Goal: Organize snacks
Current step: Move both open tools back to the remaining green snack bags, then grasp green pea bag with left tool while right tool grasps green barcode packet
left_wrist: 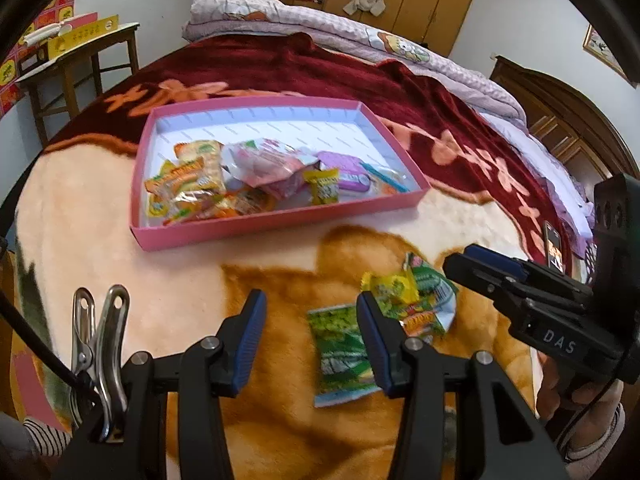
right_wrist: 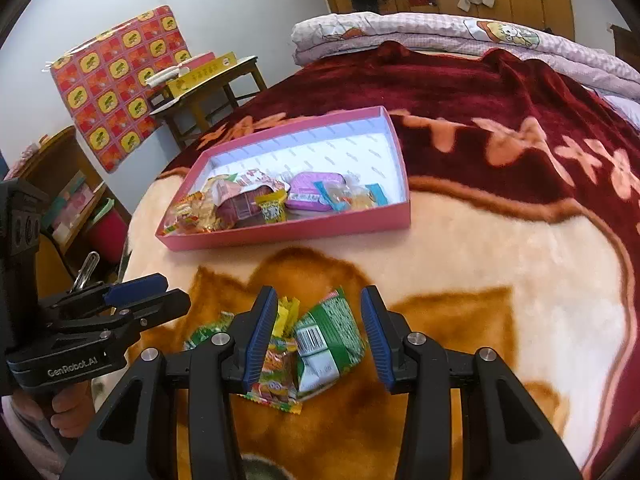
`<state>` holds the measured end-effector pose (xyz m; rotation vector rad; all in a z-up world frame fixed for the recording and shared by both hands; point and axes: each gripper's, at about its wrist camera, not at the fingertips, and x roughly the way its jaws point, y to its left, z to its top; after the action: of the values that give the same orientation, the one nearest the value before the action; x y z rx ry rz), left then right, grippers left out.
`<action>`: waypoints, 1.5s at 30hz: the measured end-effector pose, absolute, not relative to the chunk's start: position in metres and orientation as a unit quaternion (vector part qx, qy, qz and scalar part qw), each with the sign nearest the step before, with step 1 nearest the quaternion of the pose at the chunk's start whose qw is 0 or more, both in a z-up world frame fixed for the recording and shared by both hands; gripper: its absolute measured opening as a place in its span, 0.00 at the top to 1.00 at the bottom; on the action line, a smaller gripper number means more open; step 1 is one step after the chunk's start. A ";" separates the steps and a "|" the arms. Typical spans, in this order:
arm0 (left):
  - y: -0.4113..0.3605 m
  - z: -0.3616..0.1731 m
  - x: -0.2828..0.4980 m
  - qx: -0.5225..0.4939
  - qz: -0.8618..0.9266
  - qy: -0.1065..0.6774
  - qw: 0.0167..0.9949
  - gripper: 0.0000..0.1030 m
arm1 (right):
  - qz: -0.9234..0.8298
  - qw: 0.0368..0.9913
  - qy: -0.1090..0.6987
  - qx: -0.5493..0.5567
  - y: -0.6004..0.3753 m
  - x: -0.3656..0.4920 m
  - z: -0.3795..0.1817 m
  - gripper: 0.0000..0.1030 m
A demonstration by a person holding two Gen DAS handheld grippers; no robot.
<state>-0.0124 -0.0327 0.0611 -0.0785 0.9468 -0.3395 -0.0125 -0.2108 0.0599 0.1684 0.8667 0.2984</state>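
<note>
A pink tray (left_wrist: pixel 272 224) on the blanket holds several snack packets near its front wall. On the blanket in front of it lie loose packets: a green one (left_wrist: pixel 340 348), a yellow one (left_wrist: pixel 390 294) and another green one (left_wrist: pixel 432 284). My left gripper (left_wrist: pixel 311 312) hovers open above the blanket, its right finger over the first green packet's edge. In the right wrist view my right gripper (right_wrist: pixel 320 304) is open above a green packet (right_wrist: pixel 332 332) and an orange-yellow one (right_wrist: pixel 276 376), touching neither. Each gripper shows in the other's view: the right gripper (left_wrist: pixel 480 264), the left gripper (right_wrist: pixel 152 292).
The bed carries a dark red flowered blanket (left_wrist: pixel 280 64) and a folded lilac quilt (left_wrist: pixel 320 20) at the back. A wooden side table (right_wrist: pixel 208 92) with a yellow box stands left of the bed. A phone (left_wrist: pixel 554 248) lies at the right. A metal clip (left_wrist: pixel 104 340) hangs by my left gripper.
</note>
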 end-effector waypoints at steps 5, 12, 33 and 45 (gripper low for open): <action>-0.038 0.055 -0.016 -0.044 -0.184 0.469 0.863 0.52 | 0.137 0.888 0.431 0.082 -0.213 -0.014 0.052 0.57; -0.046 0.046 -0.017 -0.033 -0.195 0.482 0.854 0.52 | 0.134 0.881 0.447 0.077 -0.212 -0.013 0.042 0.57; -0.060 0.030 -0.017 -0.015 -0.204 0.480 0.853 0.48 | 0.139 0.868 0.466 0.098 -0.214 -0.010 0.023 0.57; -0.066 0.025 -0.016 -0.003 -0.195 0.465 0.864 0.47 | 0.144 0.868 0.464 0.106 -0.219 -0.008 0.018 0.57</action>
<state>-0.0162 -0.0662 0.0248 -0.0072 0.9743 -0.4081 -0.0083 -0.2186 0.0179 0.2219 0.9703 0.3012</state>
